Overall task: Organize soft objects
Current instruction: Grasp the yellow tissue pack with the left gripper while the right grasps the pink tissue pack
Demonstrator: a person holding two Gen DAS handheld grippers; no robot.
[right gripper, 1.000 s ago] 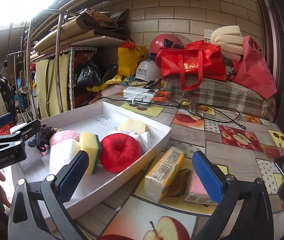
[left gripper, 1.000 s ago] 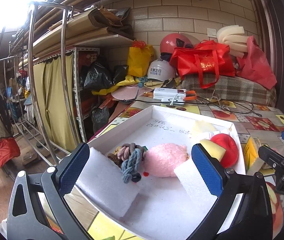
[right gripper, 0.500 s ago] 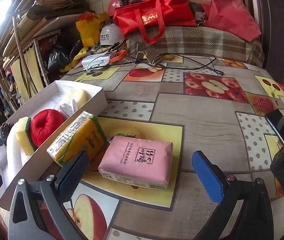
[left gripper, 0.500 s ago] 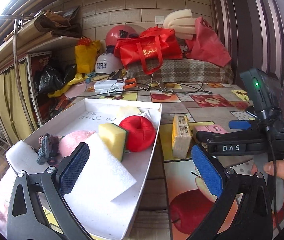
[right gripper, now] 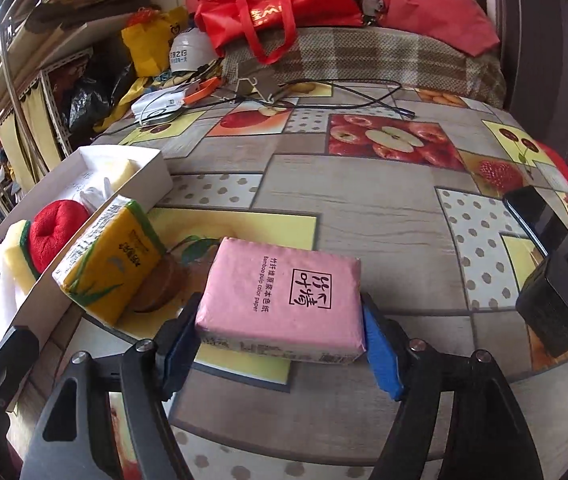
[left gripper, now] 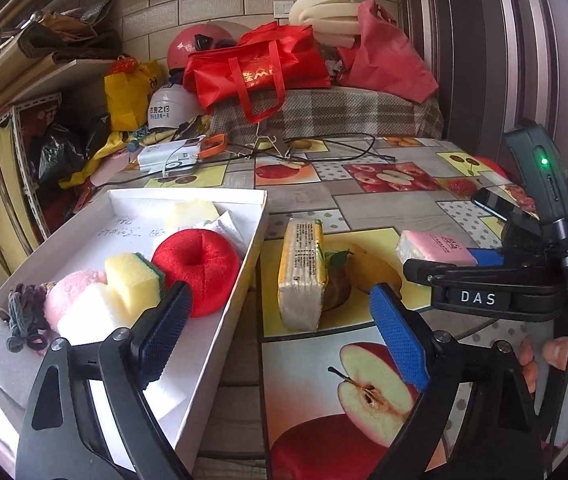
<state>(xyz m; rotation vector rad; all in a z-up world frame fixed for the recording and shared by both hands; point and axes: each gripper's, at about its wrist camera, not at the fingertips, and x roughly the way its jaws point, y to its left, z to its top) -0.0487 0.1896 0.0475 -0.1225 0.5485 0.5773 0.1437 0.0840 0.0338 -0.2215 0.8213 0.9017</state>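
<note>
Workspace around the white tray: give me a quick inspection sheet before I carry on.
Surface: table under a fruit-print cloth.
Job's things: pink tissue pack flat on the cloth; yellow tissue pack leaning beside the white tray. Tray holds a red plush apple, yellow sponge, pink puff, hair ties.
Clutter: dark phone near the table edge.
Grippers: right gripper closing, pink pack between its jaws; left gripper closing, nothing between, short of the yellow pack.
Cables: black cable across the far side.
Surroundings: red bag, helmets, shelving.
</note>
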